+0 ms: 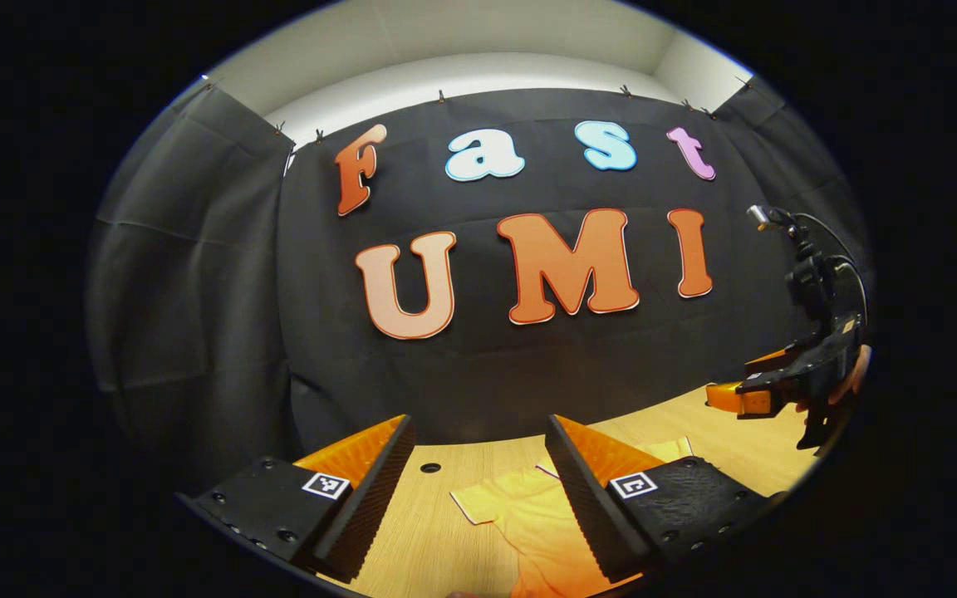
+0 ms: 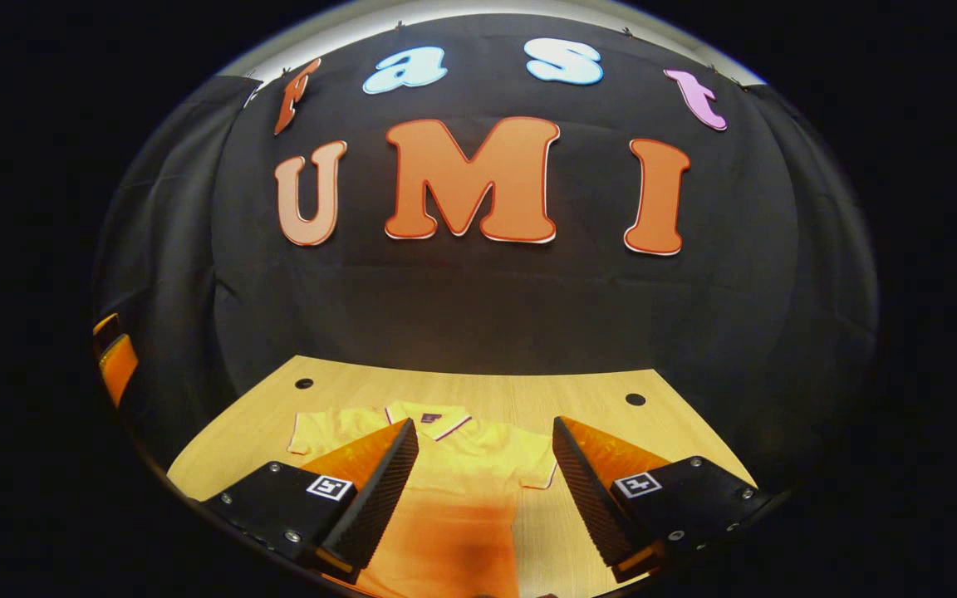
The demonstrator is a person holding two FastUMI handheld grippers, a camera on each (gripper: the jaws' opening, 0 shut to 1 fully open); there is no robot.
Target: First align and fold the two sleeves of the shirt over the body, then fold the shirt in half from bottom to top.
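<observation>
Both grippers are up off the wooden surface (image 2: 478, 390), and the yellow shirt (image 2: 462, 473) lies spread flat on it, collar (image 2: 429, 415) toward the black cloth wall (image 2: 478, 307). In the right gripper view the right gripper (image 2: 478, 473) hangs above the shirt's body with its fingers (image 2: 383, 490) wide apart, nothing between them; the cloth passes beneath the gap, not touched. One short sleeve (image 2: 321, 432) reaches out on the left of that view, the other sleeve (image 2: 537, 465) lies just beside the far finger. Two small round holes (image 2: 635, 399) sit in the surface near its back edge.

Over to the left gripper view: the left gripper (image 1: 478, 482) hovers over the shirt's edge, fingers (image 1: 370, 490) also spread open and empty. A sleeve (image 1: 487, 502) with a pale trim lies between them on the surface, and more of the yellow cloth runs under the right-hand finger. Out at the right edge of this view the other gripper (image 1: 765, 390) shows in the air above the surface, a hand (image 1: 852, 374) wrapped around its body, cables rising behind it; how its fingers stand cannot be told from here. The shirt looks unfolded, sleeves out to the sides
</observation>
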